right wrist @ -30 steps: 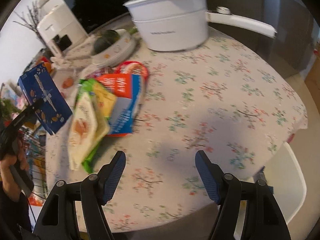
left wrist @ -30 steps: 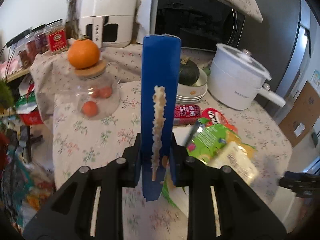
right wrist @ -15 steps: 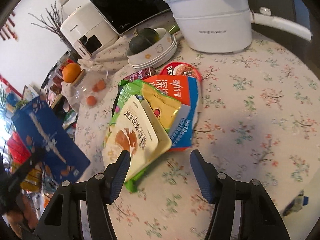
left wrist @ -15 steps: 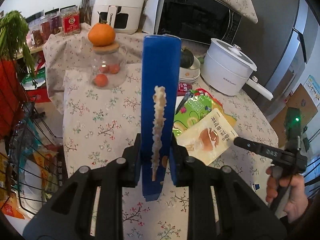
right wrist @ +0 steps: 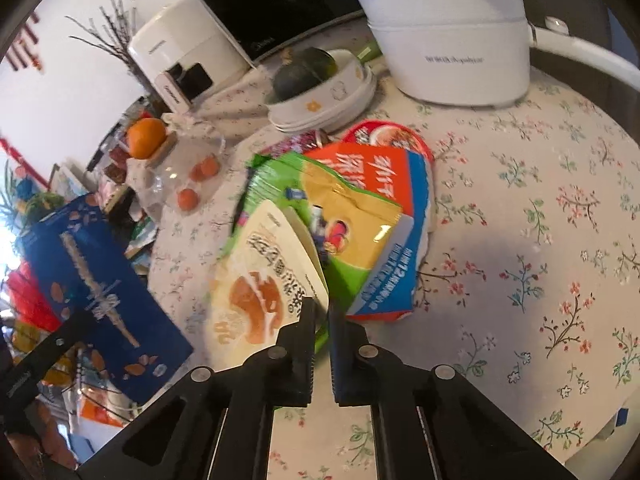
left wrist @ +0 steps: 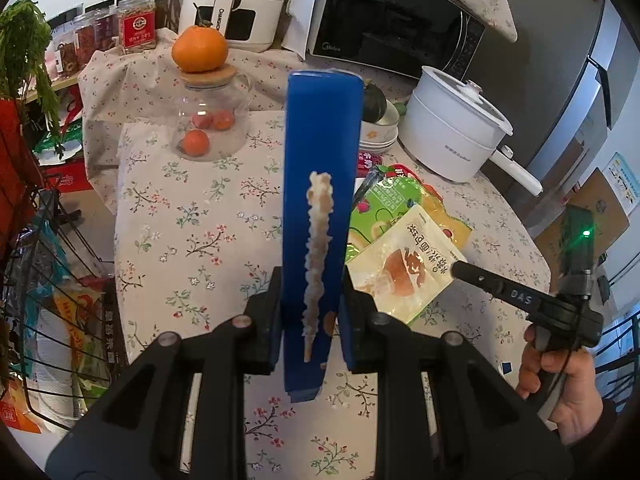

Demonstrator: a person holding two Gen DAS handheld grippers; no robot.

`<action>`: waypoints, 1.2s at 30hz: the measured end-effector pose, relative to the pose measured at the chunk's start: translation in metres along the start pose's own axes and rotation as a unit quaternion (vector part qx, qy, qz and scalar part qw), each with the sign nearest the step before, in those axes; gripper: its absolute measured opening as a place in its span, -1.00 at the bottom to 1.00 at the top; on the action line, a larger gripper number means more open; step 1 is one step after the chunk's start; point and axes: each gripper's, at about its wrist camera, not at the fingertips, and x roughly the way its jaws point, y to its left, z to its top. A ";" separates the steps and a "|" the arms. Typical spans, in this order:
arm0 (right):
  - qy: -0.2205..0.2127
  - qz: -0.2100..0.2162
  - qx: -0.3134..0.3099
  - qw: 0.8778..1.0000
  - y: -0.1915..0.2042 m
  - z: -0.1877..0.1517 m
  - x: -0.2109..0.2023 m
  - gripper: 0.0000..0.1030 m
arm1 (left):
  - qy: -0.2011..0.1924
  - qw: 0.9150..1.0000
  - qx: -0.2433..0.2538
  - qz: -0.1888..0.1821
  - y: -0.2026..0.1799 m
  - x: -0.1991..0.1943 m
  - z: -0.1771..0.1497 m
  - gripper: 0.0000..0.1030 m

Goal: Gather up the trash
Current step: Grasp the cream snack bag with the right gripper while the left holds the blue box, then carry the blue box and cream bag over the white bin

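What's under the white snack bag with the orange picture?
The white snack bag lies on a green-and-yellow bag, itself atop an orange-and-blue packet. Anything deeper in the pile is covered.

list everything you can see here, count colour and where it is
blue box: 1, blue, upright in the left claw
snack wrappers: several, cream, green-yellow, orange-blue, red, piled mid-table
cream pouch: 1, cream, top of pile, corner at the right claw
glass jar: 1, clear, small oranges inside, far left of table
orange: 1, orange, on the jar lid
white pot: 1, white, far right of table
stacked bowls: few, white, beside the pot, dark squash inside
air fryer: 1, white, back counter
microwave: 1, black, back counter
wire basket: 1, black, left of table
left claw: black, gripping the box
right claw: black, shut on the pouch corner
hand: 1, holding the right claw
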 end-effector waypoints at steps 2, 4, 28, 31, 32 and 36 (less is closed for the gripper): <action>-0.007 0.002 -0.010 1.000 0.004 -0.001 -0.007 -0.92 | 0.000 1.000 -0.001 -0.004 0.001 -0.001 -0.001 -0.51; -0.013 0.008 -0.016 1.000 0.007 -0.002 -0.018 -0.94 | -0.001 1.000 -0.001 -0.009 0.000 -0.003 -0.001 -0.51; -0.127 -0.028 -0.033 0.991 -0.042 -0.019 -0.181 -0.95 | -0.002 0.991 0.101 -0.090 -0.089 -0.015 -0.019 -0.51; -0.135 -0.043 -0.027 0.990 -0.055 -0.025 -0.196 -0.95 | 0.002 0.988 0.118 -0.103 -0.109 -0.014 -0.022 -0.51; -0.137 -0.047 -0.025 0.989 -0.059 -0.026 -0.201 -0.95 | 0.004 0.986 0.126 -0.107 -0.117 -0.013 -0.024 -0.51; -0.140 -0.072 -0.010 0.987 -0.084 -0.036 -0.222 -0.95 | 0.017 0.979 0.157 -0.130 -0.148 -0.007 -0.033 -0.51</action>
